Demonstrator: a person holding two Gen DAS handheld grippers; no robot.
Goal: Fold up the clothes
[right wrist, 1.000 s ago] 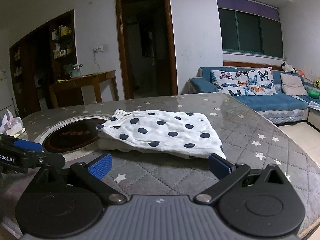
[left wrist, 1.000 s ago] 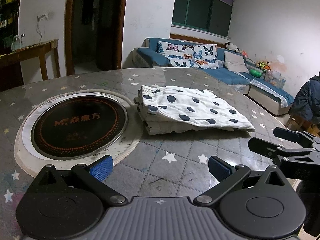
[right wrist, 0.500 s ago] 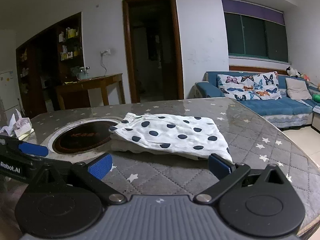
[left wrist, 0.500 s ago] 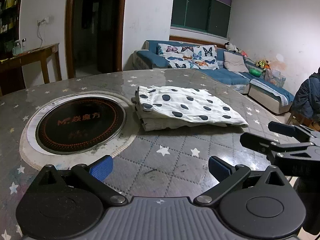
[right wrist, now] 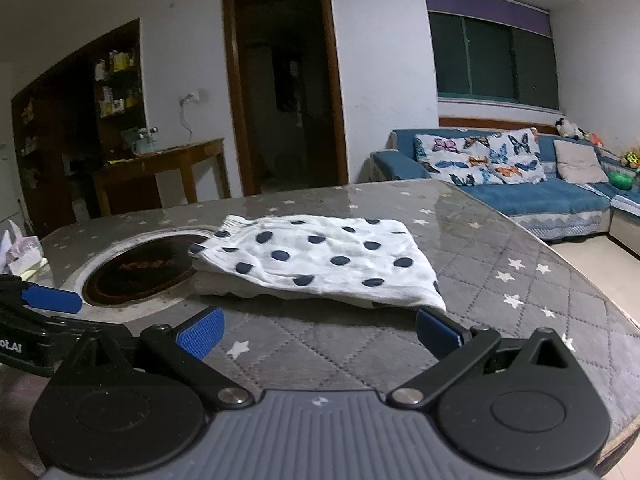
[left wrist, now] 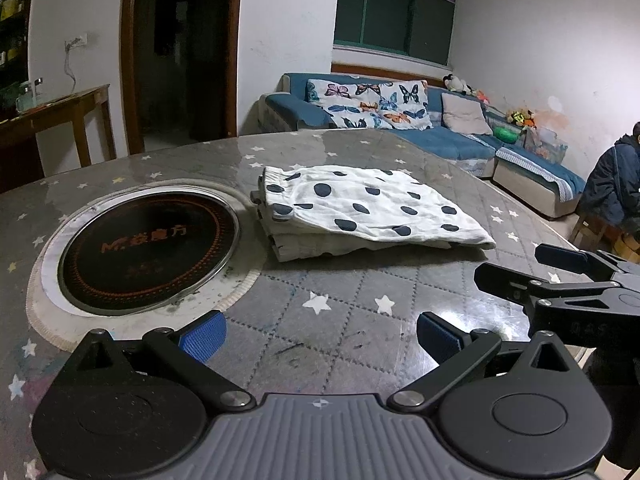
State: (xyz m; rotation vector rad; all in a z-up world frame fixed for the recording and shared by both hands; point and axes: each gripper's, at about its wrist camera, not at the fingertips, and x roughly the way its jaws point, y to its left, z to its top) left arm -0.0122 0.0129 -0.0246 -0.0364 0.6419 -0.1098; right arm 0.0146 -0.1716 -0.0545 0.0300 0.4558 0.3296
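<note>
While both the left gripper [left wrist: 320, 338] and right gripper [right wrist: 318, 334] are hovering spread and empty, the folded polka-dot garment [left wrist: 368, 208] is lying soft, light and floppy; its near edge looks best for pinching.

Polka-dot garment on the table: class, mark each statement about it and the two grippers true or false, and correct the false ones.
1. The garment lies folded on the table. True.
2. The left gripper is shut on the garment. False: it is open and holds nothing.
3. The garment lies beside the round cooktop. True.
4. The right gripper is open. True.
5. The garment is striped. False: it is white with dark dots.
6. The garment hangs over the table edge. False: it lies wholly on the tabletop.
</note>
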